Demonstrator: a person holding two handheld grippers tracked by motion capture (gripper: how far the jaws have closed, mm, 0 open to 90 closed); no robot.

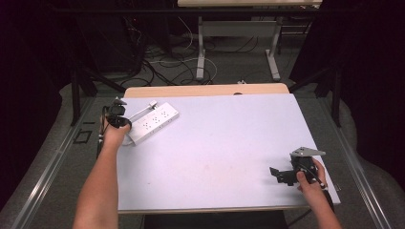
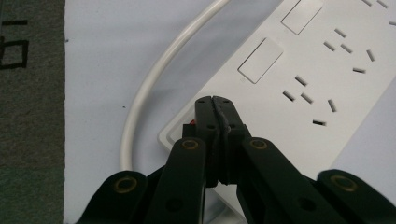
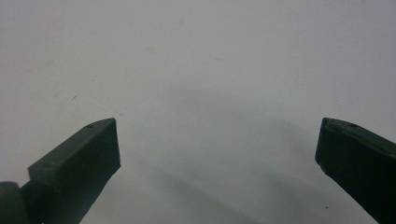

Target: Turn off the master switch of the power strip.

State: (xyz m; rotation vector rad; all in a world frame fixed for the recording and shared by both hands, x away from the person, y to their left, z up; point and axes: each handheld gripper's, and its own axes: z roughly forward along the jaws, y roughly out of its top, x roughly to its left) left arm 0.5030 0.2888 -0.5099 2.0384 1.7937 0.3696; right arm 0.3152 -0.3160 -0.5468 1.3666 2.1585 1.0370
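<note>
High view is showing the left claw (image 1: pixel 116 110) hovering at the worktop's (image 1: pixel 219 143) far left corner, jaws pressed together with nothing between them — tips resting over the near end of the white power strip (image 1: pixel 154 120), beside its red switch (image 2: pixel 192 122). Right claw (image 1: pixel 282 175) is sitting near the near right corner — jaws standing wide, empty.
</note>
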